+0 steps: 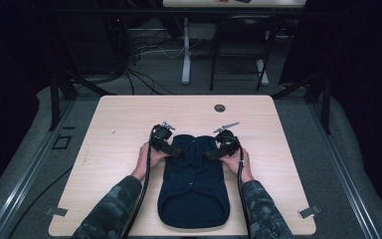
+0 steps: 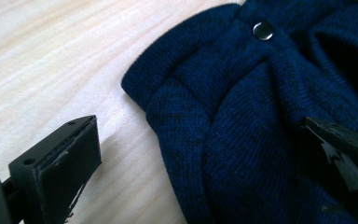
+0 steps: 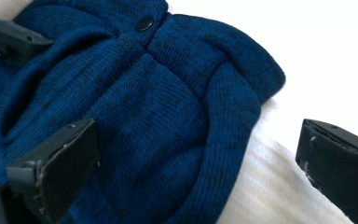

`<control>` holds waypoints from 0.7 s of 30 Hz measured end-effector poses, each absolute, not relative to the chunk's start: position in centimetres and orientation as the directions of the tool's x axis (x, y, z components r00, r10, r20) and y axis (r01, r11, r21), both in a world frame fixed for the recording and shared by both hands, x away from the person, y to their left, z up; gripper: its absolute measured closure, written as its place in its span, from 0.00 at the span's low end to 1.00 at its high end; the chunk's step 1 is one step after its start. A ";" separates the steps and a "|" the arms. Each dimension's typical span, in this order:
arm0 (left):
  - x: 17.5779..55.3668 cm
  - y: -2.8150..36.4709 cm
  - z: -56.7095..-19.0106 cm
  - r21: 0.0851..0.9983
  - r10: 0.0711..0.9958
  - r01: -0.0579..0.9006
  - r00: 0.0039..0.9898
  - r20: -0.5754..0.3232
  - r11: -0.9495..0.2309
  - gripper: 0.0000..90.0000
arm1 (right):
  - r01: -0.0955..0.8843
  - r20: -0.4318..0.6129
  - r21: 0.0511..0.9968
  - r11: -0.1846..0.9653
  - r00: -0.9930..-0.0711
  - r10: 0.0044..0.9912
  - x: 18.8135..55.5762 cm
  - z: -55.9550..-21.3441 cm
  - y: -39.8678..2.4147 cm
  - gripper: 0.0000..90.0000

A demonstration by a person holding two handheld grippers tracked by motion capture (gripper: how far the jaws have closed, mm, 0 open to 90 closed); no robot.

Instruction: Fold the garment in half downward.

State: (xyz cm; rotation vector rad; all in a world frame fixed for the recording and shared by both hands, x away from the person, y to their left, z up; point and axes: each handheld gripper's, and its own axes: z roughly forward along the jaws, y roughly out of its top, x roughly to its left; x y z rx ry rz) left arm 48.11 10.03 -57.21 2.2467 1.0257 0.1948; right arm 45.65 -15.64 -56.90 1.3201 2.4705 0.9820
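A dark blue knitted garment (image 1: 194,181) lies flat on the light wooden table (image 1: 119,124), its collar end away from the person. My left gripper (image 1: 179,151) is open at the garment's upper left corner (image 2: 177,93), one jaw over the bare table, the other over the knit. A metal snap button (image 2: 263,31) shows near the collar. My right gripper (image 1: 210,153) is open at the upper right corner (image 3: 233,93), straddling the ribbed edge with one jaw on the knit and one over the table. A dark snap (image 3: 144,22) sits near the top.
A round cable hole (image 1: 220,107) lies in the table's far part. Metal clips (image 1: 57,211) (image 1: 308,211) sit at the near corners. Black stands and cables are on the floor beyond the table. Bare table surface spreads on both sides of the garment.
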 end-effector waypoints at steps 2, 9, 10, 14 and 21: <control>48.2 10.0 -57.3 0.612 0.716 0.621 0.687 -0.124 -0.490 0.00 | 0.678 0.136 0.608 0.413 -0.602 0.787 45.9 -56.9 -15.3 0.00; 48.0 9.5 -57.5 0.593 0.713 0.608 0.697 -0.078 -0.529 0.03 | 0.673 0.087 0.595 0.440 -0.598 0.797 46.2 -57.6 -14.6 0.02; 47.9 9.4 -57.5 0.590 0.711 0.600 0.701 -0.062 -0.540 0.04 | 0.672 0.078 0.593 0.443 -0.596 0.799 46.1 -57.5 -14.6 0.04; 47.6 9.1 -57.6 0.595 0.714 0.587 0.700 -0.031 -0.550 0.05 | 0.657 0.050 0.598 0.459 -0.602 0.797 45.9 -57.5 -14.3 0.11; 47.0 8.8 -57.3 0.608 0.694 0.559 0.720 -0.019 -0.564 0.22 | 0.645 0.030 0.608 0.463 -0.601 0.799 45.3 -57.2 -13.9 0.29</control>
